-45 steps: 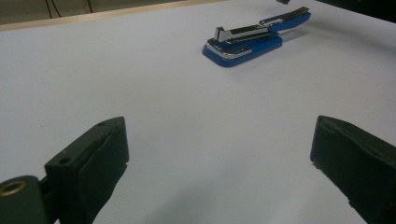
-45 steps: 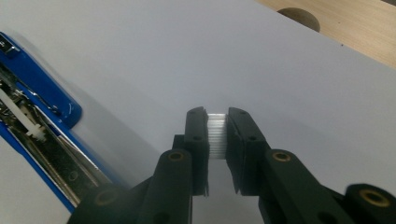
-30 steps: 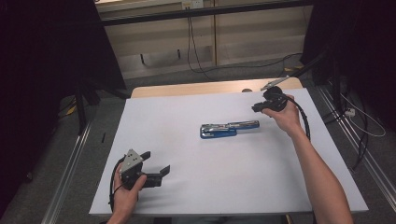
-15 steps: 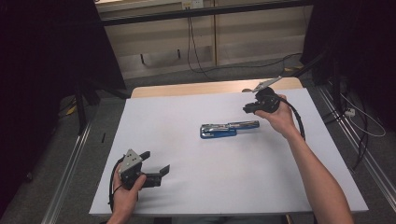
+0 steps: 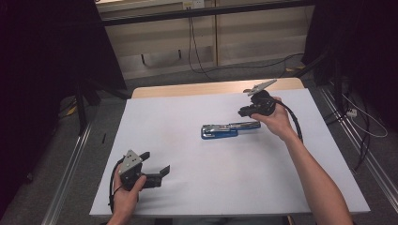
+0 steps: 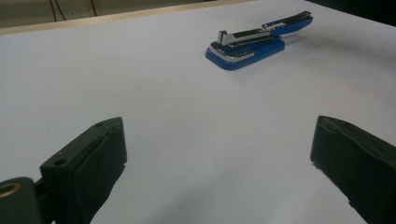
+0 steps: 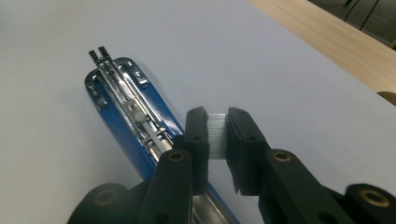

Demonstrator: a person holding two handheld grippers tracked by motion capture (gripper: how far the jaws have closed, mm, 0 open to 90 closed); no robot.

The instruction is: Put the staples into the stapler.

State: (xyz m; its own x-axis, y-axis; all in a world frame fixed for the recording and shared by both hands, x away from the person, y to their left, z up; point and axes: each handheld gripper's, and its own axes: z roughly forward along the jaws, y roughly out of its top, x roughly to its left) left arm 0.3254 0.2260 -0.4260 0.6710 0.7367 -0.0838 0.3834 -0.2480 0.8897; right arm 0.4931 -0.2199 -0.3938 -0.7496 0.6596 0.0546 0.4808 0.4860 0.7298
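While the blue stapler (image 5: 225, 130) lies opened out mid-counter (image 5: 187, 206), the right tongs (image 7: 217, 135) hover just above its tail end, pinching a small white strip of staples (image 7: 216, 133). Near the front edge, the left tongs (image 6: 219, 154) gape wide, empty, well apart from the stapler.

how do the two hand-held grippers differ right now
The left hand-held gripper has its jaws spread wide with nothing between them; the right hand-held gripper has its jaws nearly together, pinching a small strip of staples. The left one sits at the near edge of the white table, far from the blue stapler; the right one is raised just beside the stapler's opened end. Both are black, each held in one hand.
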